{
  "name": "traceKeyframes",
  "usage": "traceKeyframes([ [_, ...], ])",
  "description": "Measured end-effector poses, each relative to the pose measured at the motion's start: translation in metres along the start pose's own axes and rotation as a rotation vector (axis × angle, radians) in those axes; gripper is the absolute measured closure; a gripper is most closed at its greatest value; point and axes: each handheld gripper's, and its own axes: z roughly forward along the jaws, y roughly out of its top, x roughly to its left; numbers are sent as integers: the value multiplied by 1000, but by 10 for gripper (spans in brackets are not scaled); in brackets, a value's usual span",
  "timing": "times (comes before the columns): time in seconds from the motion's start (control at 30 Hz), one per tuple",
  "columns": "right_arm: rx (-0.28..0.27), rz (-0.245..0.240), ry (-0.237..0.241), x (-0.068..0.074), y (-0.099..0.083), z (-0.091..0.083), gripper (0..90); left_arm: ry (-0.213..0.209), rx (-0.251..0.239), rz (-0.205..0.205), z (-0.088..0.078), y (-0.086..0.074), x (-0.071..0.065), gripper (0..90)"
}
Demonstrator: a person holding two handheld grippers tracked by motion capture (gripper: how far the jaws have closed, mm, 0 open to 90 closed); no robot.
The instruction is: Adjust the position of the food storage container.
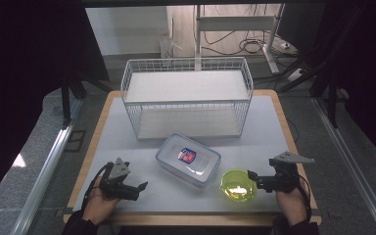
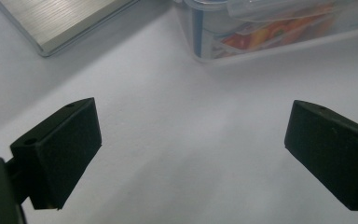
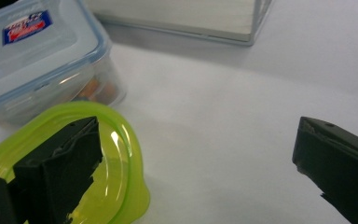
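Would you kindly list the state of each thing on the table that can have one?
Clear food container: lid on, lying flat.
Green bowl: upright, empty, beside the container.
Wire rack: upright, both shelves bare.
Left claw: open, holding nothing.
Right claw: open, at the bowl's rim.

No text is reading clearly anywhere. The clear container (image 1: 188,160) is carrying a red-and-blue label (image 3: 26,25) w/ white lettering on its lid, but the letters are coming out too blurred to make out in the high view & right gripper view. A colourful printed strip (image 2: 270,32) is showing on its side in the left gripper view, also unreadable.
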Motion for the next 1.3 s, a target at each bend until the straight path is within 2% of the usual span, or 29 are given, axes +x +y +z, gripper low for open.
traceKeyframes([
  [0.13, -19, 23, -22, 0, 1, 0, 12, -8, -7, -11, 0, -1, 2, 34],
  [0.17, -31, 33, -50, 1, 2, 0, 12, -12, -1, -9, 1, -1, 2, 32],
  [0.23, -33, 39, -57, 2, 3, 1, 9, -13, 0, -8, 2, -1, 2, 30],
  [0.4, -15, 23, -73, 5, 2, 5, 8, -11, -5, -9, 2, -1, 2, 28],
  [0.53, 21, 10, -56, 6, 2, 7, 4, -13, -11, -18, 1, -1, 3, 28],
  [0.77, 32, -26, -50, 12, 4, 5, 40, -14, -13, -20, 1, -1, 4, 27],
  [0.8, 41, -38, -30, 15, 6, 5, 111, -14, -16, -22, 1, -1, 4, 27],
  [0.9, 54, -58, -13, 19, 7, 5, 154, -14, -19, -25, 1, -2, 4, 27],
  [0.93, 73, -84, 17, 24, 8, 6, 245, -13, -22, -24, 0, -1, 4, 27],
  [0.97, 77, -96, 28, 27, 9, 6, 275, -12, -23, -24, 0, -1, 5, 27],
  [1.03, 85, -137, 41, 34, 11, 5, 389, -12, -24, -23, 0, -1, 5, 28],
  [1.07, 86, -158, 58, 38, 12, 4, 422, -12, -24, -23, 0, -1, 5, 28],
  [1.1, 86, -158, 58, 38, 12, 4, 422, -12, -24, -23, 0, -1, 5, 28],
  [1.13, 93, -184, 84, 45, 13, 3, 528, -11, -24, -22, 0, -1, 5, 28],
  [1.17, 93, -184, 84, 45, 13, 3, 528, -11, -24, -21, 0, -1, 4, 28],
  [1.2, 93, -205, 109, 51, 14, 1, 622, -11, -23, -20, 0, -1, 4, 28],
  [1.23, 93, -205, 109, 51, 14, 1, 622, -11, -23, -20, 0, -1, 4, 28],
  [1.27, 102, -222, 139, 56, 14, 1, 723, -11, -24, -19, 0, -1, 4, 28],
  [1.3, 107, -236, 156, 59, 14, 1, 764, -10, -25, -19, 0, -1, 4, 28],
])
